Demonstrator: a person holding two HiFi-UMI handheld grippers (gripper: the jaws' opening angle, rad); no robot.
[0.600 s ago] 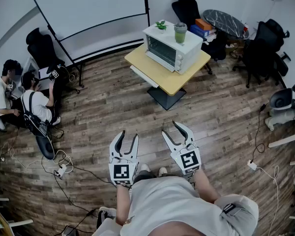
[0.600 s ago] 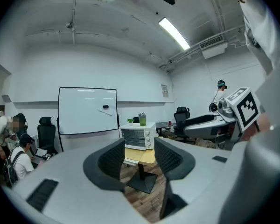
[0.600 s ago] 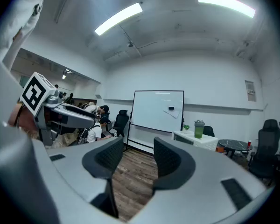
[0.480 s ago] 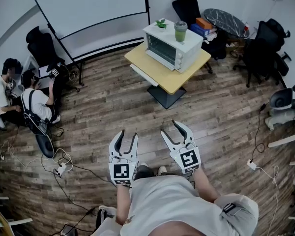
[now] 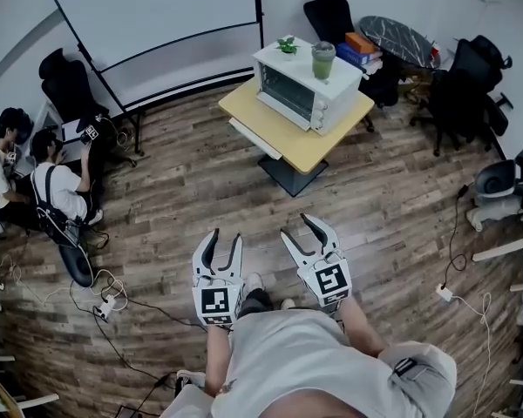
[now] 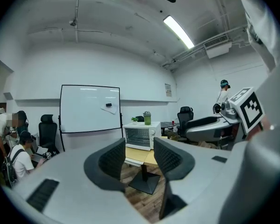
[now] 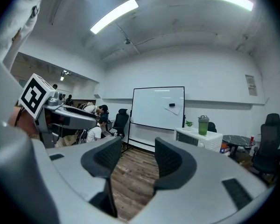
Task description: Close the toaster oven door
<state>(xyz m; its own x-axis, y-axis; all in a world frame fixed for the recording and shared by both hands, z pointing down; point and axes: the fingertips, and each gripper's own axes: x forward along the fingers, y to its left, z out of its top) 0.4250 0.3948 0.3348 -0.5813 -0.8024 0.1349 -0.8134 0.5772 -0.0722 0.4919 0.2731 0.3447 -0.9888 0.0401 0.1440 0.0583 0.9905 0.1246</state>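
The white toaster oven (image 5: 303, 90) stands on a small yellow table (image 5: 318, 146) across the room, with its glass front toward me. From this far I cannot tell if its door is ajar. A green cup (image 5: 321, 57) and a small plant (image 5: 287, 44) sit on top of it. Both grippers hang in front of my body, far short of the table. My left gripper (image 5: 226, 238) has its jaws a little apart with nothing between them. My right gripper (image 5: 296, 226) is open and empty too. The left gripper (image 6: 139, 155) frames the oven (image 6: 142, 135) between its pads. In the right gripper view the oven (image 7: 198, 138) lies right of the right gripper (image 7: 137, 160).
Wood floor stretches between me and the table. A whiteboard (image 5: 157, 24) on a stand is at the back left. Two seated people (image 5: 52, 185) and floor cables (image 5: 113, 294) are at the left. Black office chairs (image 5: 462, 94) and a dark round table (image 5: 399, 37) are at the right.
The head view has shifted slightly, so the seated people sit further left in the picture. Both grippers keep their place before my body, with jaws unchanged.
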